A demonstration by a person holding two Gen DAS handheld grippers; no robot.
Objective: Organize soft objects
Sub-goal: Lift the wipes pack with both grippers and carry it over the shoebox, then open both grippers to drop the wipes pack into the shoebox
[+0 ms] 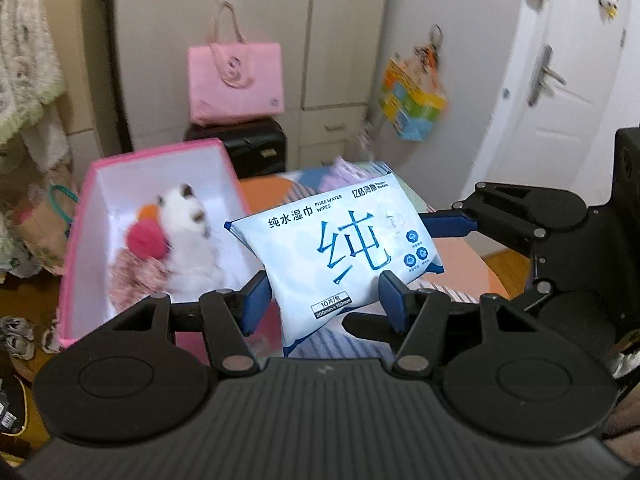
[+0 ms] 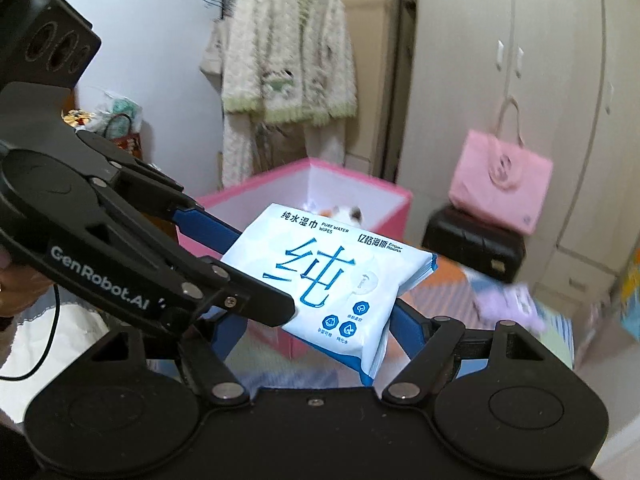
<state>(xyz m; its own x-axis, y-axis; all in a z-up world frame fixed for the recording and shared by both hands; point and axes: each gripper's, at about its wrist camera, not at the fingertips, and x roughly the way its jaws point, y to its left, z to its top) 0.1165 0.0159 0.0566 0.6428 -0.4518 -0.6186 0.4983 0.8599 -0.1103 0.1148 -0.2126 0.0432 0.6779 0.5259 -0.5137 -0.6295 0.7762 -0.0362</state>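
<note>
A white and blue pack of wet wipes (image 1: 340, 248) hangs in the air in front of a pink box (image 1: 96, 172). My left gripper (image 1: 324, 300) is shut on the pack's lower edge. My right gripper (image 1: 444, 226) grips its right end. In the right wrist view the pack (image 2: 332, 280) sits between my right fingers, with my left gripper (image 2: 260, 268) clamped on its left side. The pink box (image 2: 392, 196) lies behind it. A white plush toy (image 1: 188, 236) with a red ball (image 1: 146, 240) lies inside the box.
A pink tote bag (image 1: 236, 80) sits on a black case (image 1: 256, 148) by the wardrobe. A colourful mat (image 2: 516, 300) with a lilac item lies below. A fluffy cardigan (image 2: 288, 52) hangs on the wall. A door (image 1: 560, 80) stands at right.
</note>
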